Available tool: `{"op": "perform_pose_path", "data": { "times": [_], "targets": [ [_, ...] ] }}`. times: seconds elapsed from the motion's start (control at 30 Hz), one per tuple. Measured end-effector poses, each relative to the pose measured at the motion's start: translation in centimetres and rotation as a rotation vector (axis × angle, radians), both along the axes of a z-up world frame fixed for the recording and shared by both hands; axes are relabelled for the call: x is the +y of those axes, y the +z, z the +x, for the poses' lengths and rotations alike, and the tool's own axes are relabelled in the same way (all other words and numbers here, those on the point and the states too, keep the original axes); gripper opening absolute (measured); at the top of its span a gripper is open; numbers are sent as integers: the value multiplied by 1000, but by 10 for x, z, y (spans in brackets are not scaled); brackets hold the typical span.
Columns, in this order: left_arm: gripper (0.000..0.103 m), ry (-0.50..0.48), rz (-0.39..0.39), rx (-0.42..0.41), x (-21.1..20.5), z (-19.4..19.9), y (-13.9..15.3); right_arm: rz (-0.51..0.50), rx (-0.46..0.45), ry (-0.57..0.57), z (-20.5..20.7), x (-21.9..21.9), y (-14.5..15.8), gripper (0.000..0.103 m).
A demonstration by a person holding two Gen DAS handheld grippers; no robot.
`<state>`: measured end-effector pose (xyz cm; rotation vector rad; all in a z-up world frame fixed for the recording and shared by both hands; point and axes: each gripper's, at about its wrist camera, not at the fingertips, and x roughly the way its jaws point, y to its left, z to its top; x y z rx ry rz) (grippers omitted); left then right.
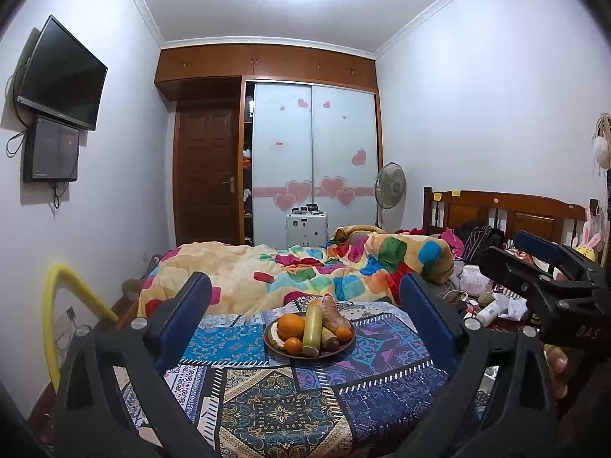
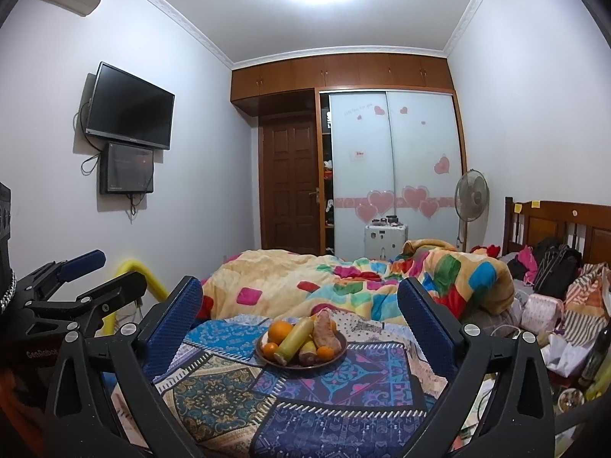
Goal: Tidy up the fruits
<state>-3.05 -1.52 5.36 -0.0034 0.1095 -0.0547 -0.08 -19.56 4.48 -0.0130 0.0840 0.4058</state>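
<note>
Plate (image 1: 345, 346) of fruit (image 1: 313, 324) rests on the bed (image 1: 267, 400). Left tongs (image 1: 305, 305) and right tongs (image 2: 299, 305): spread wide, empty, short of the plate.

right gripper (image 2: 299, 307) fingers spread wide, nothing between | brown plate (image 2: 267, 358) on patterned bed cover (image 2: 229, 400), holding oranges (image 2: 280, 330), yellow-green cylinder (image 2: 294, 337), sweet potato (image 2: 324, 330) | left gripper (image 2: 110, 271) at left edge, apart | colourful quilt (image 2: 343, 278) behind plate

wooden-framed bed (image 1: 504, 206) | on it: blue patchwork patterned cloth (image 1: 290, 393), rumpled colourful-squares yellow quilt (image 1: 267, 267) | on cloth: round brown fruit plate (image 1: 275, 346)
</note>
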Motion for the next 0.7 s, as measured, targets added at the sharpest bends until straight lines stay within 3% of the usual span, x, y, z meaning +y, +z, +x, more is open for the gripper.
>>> {"op": "perform_pose_path", "data": {
  "times": [0.7],
  "targets": [
    [101, -15, -12, 16, 3, 4, -4, -7, 18, 2, 5, 3, -2, 102]
  ]
}}
